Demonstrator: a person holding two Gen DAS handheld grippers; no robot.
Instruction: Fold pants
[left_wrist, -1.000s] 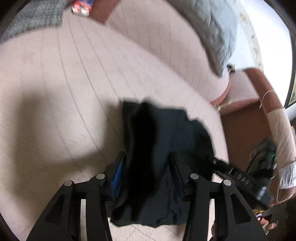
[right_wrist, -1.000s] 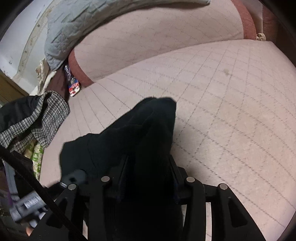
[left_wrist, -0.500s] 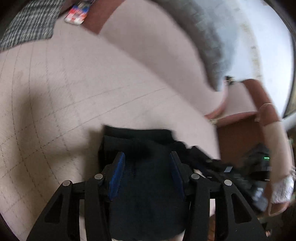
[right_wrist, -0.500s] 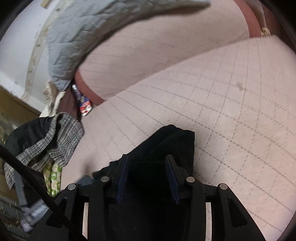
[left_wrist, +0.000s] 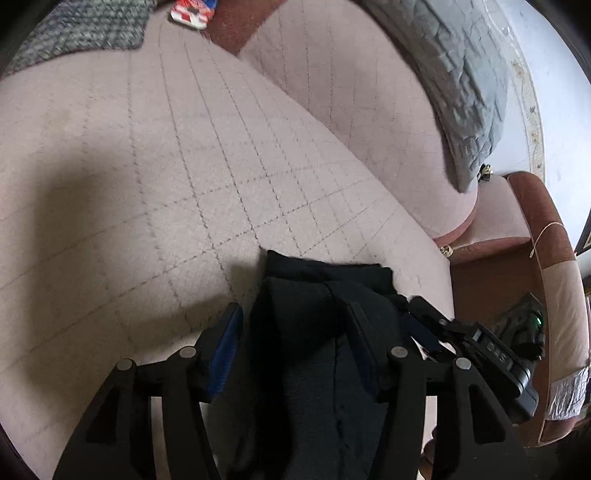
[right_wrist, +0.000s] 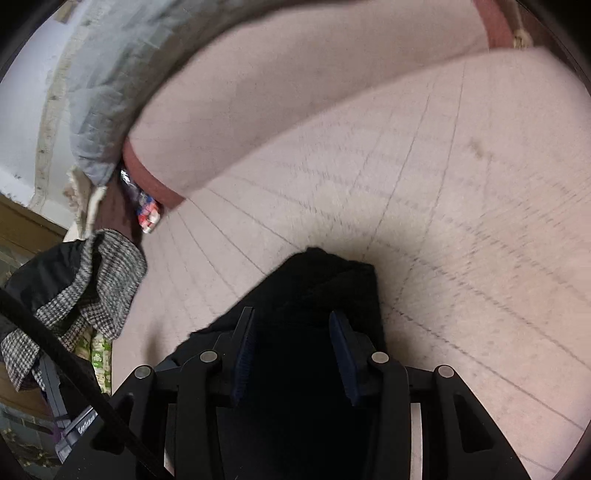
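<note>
Pants (left_wrist: 314, 332) are black and already bunched into a fairly compact stack on the pink quilted sofa seat (left_wrist: 147, 166), close to its near edge, so I'd say I'm at the tail end of a fold, laying the top layer down and letting go.

My left tool (left_wrist: 291, 332) has the blue pads partly spread and the jaws are opening right now. The folded cloth sits between them, and from what I can see there's a sliver of gap on the left pad side, so I don't think it's pinching anymore. My right tool (right_wrist: 291, 339) is about the same story: jaws partway apart and easing open, dark fabric filling the space between the pads, no clear squeeze on it. That view is pretty blurry and the cloth is basically a black blob, so take that with a grain of salt.

Next move, as I see it: back both tools off without dragging the top layer along, then check if the edges line up. The far edge looks a little stepped, one layer poking out past the other, so it might need a nudge or a press to flatten.

Other stuff around: a grey quilted blanket (left_wrist: 461, 92) over the sofa back, and a checked garment (right_wrist: 92, 288) piled off the left end of the seat.
</note>
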